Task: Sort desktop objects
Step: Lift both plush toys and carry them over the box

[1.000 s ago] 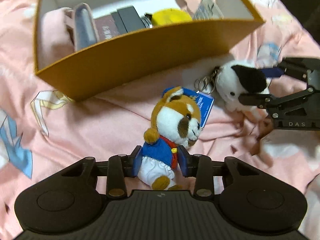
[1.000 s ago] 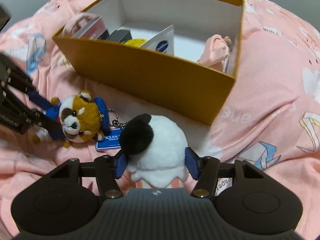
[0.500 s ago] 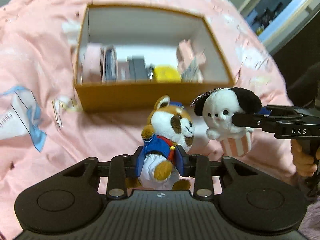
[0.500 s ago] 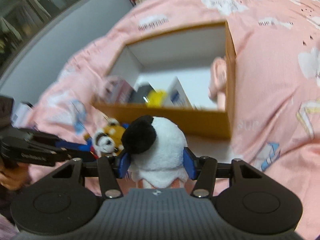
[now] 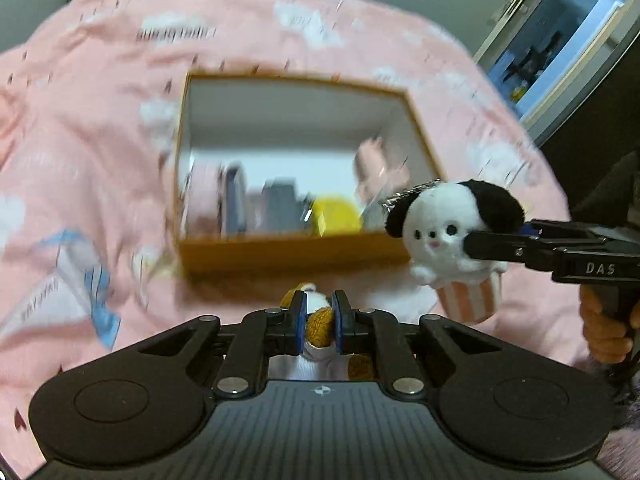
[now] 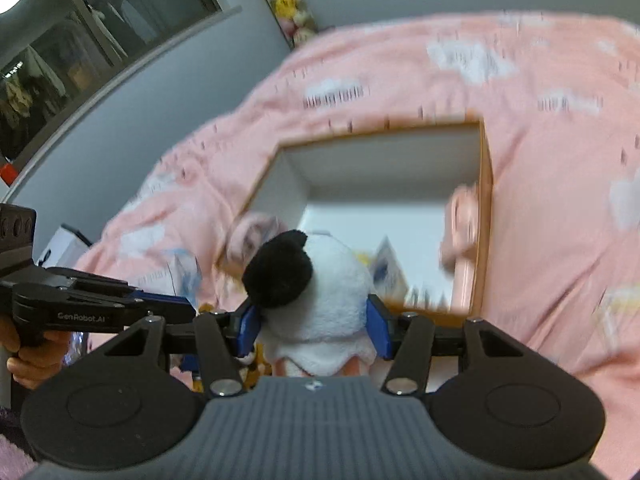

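Note:
My left gripper (image 5: 319, 322) points steeply down, its jaws closing. The blue pads pinch a brown and white part of the red panda plush (image 5: 319, 330), and the rest of the toy hangs hidden below. My right gripper (image 6: 314, 320) is shut on the white dog plush (image 6: 320, 300) with black ears. In the left wrist view that dog plush (image 5: 444, 232) hangs in the air at the right, above the near right corner of the orange box (image 5: 288, 254), with the right gripper (image 5: 476, 246) shut on it. The open orange box (image 6: 486, 200) lies ahead of both grippers.
The box rests on a pink printed blanket (image 5: 100, 128). Inside it are a yellow thing (image 5: 336, 216), a pink item (image 5: 378, 168) and dark flat items (image 5: 280, 204). A person's hand (image 5: 604, 332) holds the right gripper's handle. A shelf (image 5: 560, 48) stands far right.
Both grippers have risen off the blanket with their plushes, and the box now looks lower and farther. The left jaws have narrowed, and the red panda plush has sunk between the pads.

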Demonstrator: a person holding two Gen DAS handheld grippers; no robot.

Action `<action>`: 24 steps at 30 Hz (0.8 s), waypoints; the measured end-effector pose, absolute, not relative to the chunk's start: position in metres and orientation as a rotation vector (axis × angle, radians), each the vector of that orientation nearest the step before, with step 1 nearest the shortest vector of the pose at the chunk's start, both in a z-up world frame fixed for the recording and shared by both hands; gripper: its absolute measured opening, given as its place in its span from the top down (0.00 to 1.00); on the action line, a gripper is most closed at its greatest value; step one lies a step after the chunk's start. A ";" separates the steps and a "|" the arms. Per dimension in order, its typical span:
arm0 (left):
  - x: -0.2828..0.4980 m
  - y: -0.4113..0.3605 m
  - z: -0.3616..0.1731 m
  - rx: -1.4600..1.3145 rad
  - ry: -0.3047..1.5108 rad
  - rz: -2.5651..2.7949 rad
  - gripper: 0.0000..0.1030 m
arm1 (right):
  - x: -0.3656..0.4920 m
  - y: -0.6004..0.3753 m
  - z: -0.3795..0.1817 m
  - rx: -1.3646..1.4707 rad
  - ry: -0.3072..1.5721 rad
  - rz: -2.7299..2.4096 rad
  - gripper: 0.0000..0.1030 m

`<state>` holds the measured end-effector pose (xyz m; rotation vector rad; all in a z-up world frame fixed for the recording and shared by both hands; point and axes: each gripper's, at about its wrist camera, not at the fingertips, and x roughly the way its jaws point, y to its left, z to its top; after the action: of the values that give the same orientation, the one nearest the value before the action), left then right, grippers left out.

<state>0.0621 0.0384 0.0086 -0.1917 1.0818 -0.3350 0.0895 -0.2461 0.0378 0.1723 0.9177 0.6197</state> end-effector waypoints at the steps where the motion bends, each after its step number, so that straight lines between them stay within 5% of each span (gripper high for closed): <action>1: 0.060 0.039 0.002 -0.186 1.103 -0.324 0.86 | 0.091 -0.246 0.030 0.174 0.938 0.613 0.45; 10: 0.058 0.044 -0.041 -0.136 1.295 -0.347 0.85 | 0.090 -0.239 -0.003 0.132 1.015 0.580 0.45; 13: 0.062 0.050 -0.053 -0.166 1.352 -0.375 0.69 | 0.090 -0.237 -0.006 0.123 1.022 0.591 0.45; 16: 0.065 0.055 -0.066 -0.152 1.392 -0.338 0.66 | 0.089 -0.236 -0.009 0.125 1.040 0.600 0.45; 18: 0.066 0.056 -0.071 -0.148 1.402 -0.337 0.51 | 0.088 -0.238 -0.013 0.136 1.057 0.603 0.44; 24: 0.069 0.056 -0.098 -0.247 1.479 -0.412 0.42 | 0.083 -0.246 -0.018 0.184 1.084 0.642 0.44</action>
<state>0.0691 0.0558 -0.0980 -0.2467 1.4793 -0.4123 0.0830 -0.2465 -0.0175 0.1840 1.0842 0.6420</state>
